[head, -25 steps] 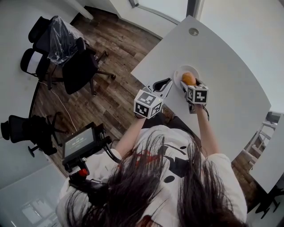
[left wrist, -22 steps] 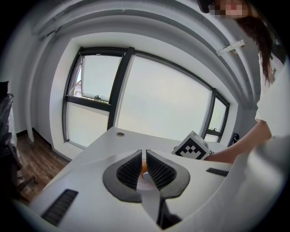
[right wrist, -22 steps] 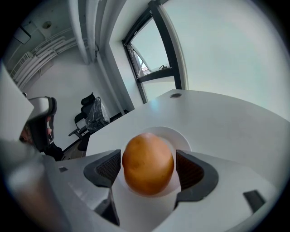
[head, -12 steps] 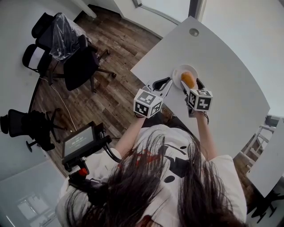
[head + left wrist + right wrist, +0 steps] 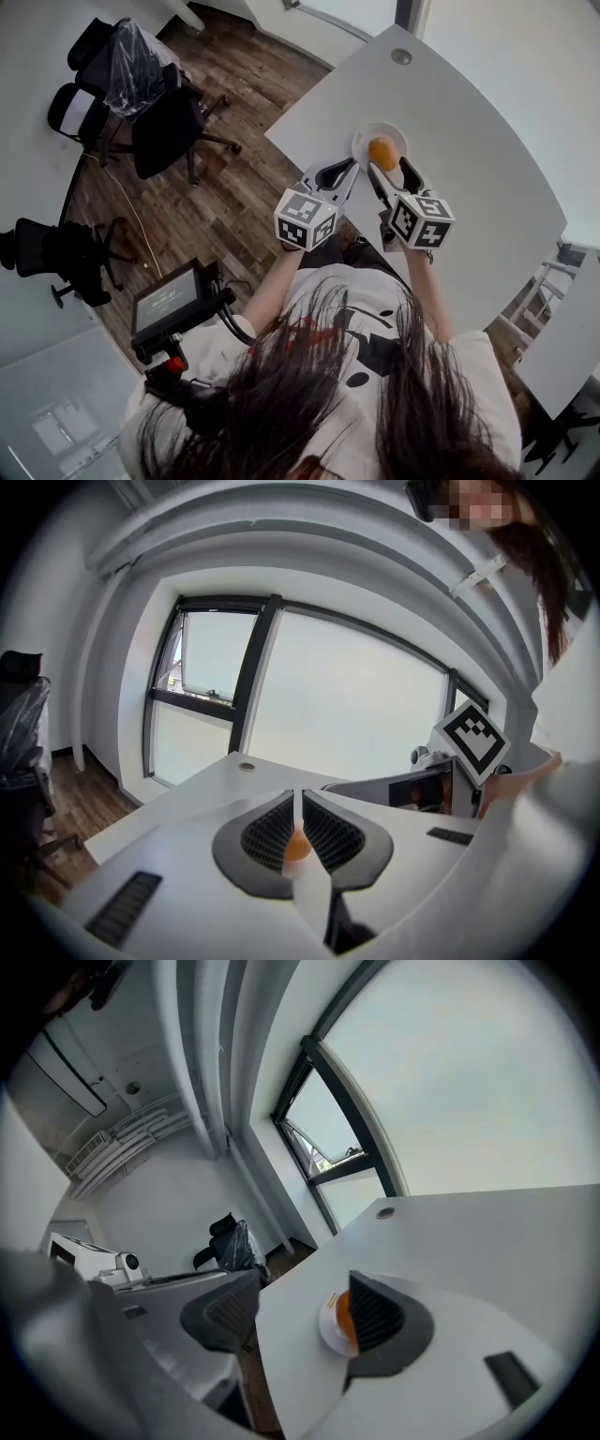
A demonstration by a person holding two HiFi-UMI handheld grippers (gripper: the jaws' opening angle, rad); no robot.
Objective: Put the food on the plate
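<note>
An orange piece of food (image 5: 382, 152) lies on a small white plate (image 5: 365, 142) near the edge of the white table (image 5: 487, 159). My right gripper (image 5: 389, 172) hovers just short of the plate, pulled back from it, its jaws wide apart and closing with nothing between them. In the right gripper view the food (image 5: 343, 1312) and plate (image 5: 327, 1327) show beyond my gripper (image 5: 300, 1314), partly hidden by one finger (image 5: 377, 1316). My left gripper (image 5: 340, 173) is shut and empty beside the plate, over the table's edge; the food (image 5: 296, 847) peeks past its jaws.
A round cable grommet (image 5: 402, 56) sits farther back on the table. Black office chairs (image 5: 159, 122), one under plastic wrap, stand on the wooden floor to the left. The table edge (image 5: 305, 108) runs diagonally beside the plate.
My right gripper has let go of the food and drawn back toward the person. The food stays on the plate. The left gripper has barely moved.
</note>
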